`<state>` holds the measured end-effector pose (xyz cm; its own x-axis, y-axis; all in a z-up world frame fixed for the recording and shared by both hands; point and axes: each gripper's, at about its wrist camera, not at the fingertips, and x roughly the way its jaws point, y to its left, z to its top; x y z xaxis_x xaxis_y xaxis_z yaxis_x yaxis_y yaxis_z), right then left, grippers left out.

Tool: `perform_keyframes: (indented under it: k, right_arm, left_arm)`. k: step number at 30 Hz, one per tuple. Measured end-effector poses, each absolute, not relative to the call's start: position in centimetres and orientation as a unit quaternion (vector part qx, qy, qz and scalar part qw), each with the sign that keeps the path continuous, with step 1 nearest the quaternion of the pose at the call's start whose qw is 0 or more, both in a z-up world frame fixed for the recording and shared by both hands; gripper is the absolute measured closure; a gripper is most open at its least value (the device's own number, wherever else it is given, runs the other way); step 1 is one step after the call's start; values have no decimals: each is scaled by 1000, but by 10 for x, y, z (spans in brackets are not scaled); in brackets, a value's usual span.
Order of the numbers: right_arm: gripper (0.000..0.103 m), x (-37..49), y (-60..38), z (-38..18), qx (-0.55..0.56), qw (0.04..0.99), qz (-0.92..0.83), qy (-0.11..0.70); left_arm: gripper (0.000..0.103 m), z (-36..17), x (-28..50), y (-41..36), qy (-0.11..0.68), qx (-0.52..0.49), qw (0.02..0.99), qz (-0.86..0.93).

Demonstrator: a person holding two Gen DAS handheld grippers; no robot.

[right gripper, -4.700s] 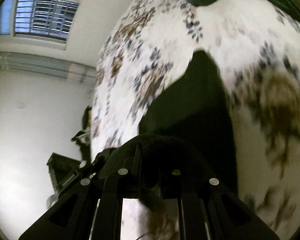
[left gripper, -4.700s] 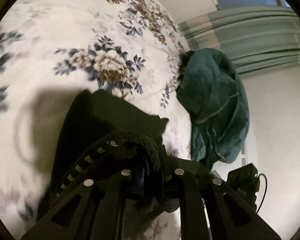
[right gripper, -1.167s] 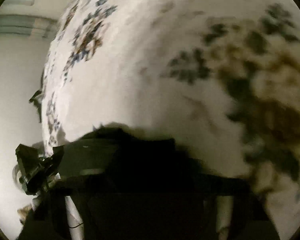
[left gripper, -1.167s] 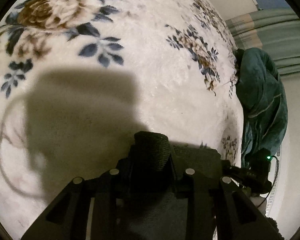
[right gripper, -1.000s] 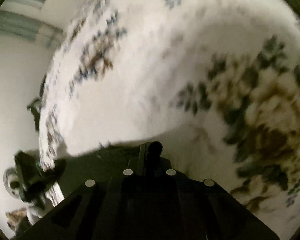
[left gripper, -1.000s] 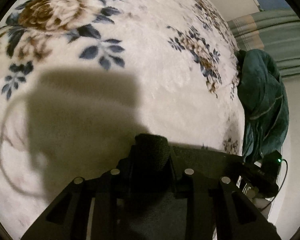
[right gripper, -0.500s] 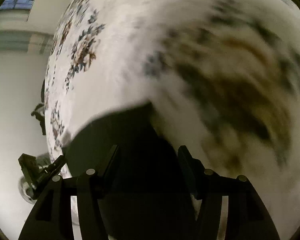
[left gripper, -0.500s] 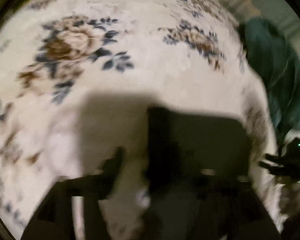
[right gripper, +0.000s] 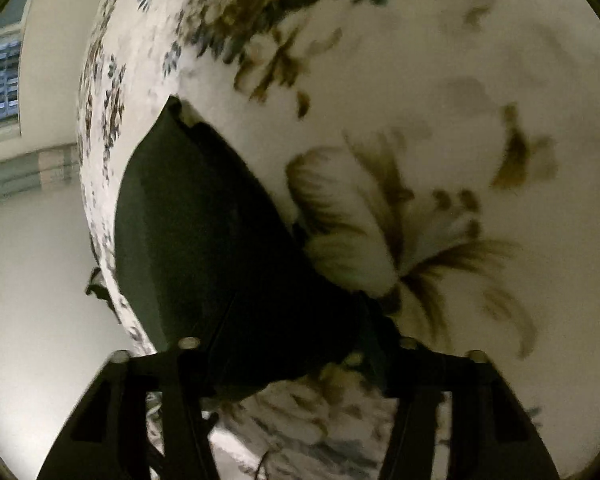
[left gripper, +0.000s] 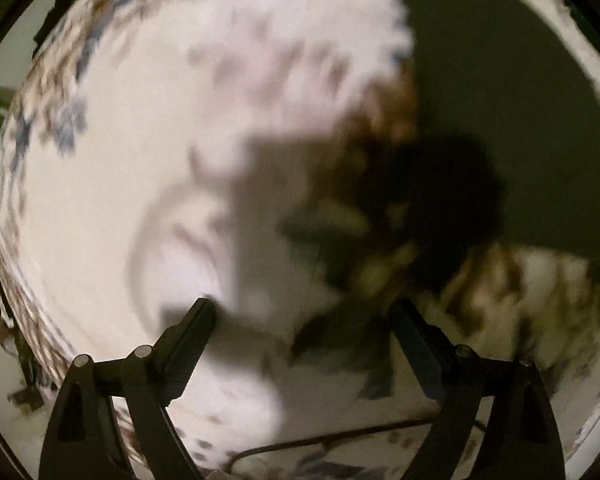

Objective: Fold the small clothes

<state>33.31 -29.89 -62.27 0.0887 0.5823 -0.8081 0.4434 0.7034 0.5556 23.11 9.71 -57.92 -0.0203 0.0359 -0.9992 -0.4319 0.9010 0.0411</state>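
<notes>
A dark green folded garment (right gripper: 204, 248) lies flat on the white floral bed cover (right gripper: 480, 80). In the right wrist view my right gripper (right gripper: 296, 344) is open, its fingers spread over the garment's near end, holding nothing. In the blurred left wrist view the same garment (left gripper: 512, 92) lies at the upper right, away from my left gripper (left gripper: 304, 308), which is open and empty above the cover (left gripper: 140, 120).
A thin dark cable (left gripper: 320, 440) runs across the cover below the left gripper. The bed's edge, a pale wall (right gripper: 28, 260), a curtain (right gripper: 20, 172) and a window (right gripper: 0, 80) are at the left of the right wrist view.
Both grippers have let go of the dark garment and opened. The left gripper has swung away to the left of it; the right one has pulled back over its near end.
</notes>
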Motion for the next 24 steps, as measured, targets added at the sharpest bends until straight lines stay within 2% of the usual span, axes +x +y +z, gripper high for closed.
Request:
perform_keyframes:
  k: [3,8,16,24]
  right_arm:
    - [89,332,-295,-616,347,661,42,664]
    - [92,329,-290,-587,295,699,33,651]
    - [94,335,-287,-597,246,696,21,675]
    - [98,330,-295,-583,228,705,9,671]
  left_arm:
    - [3,-587,229,99,682,-149,694,175]
    - [0,-599,236,110,682,-170,688,177]
    - [0,-606,234,123,683,-183,685,176]
    - [0,-524,259,146,595,-230,752,166]
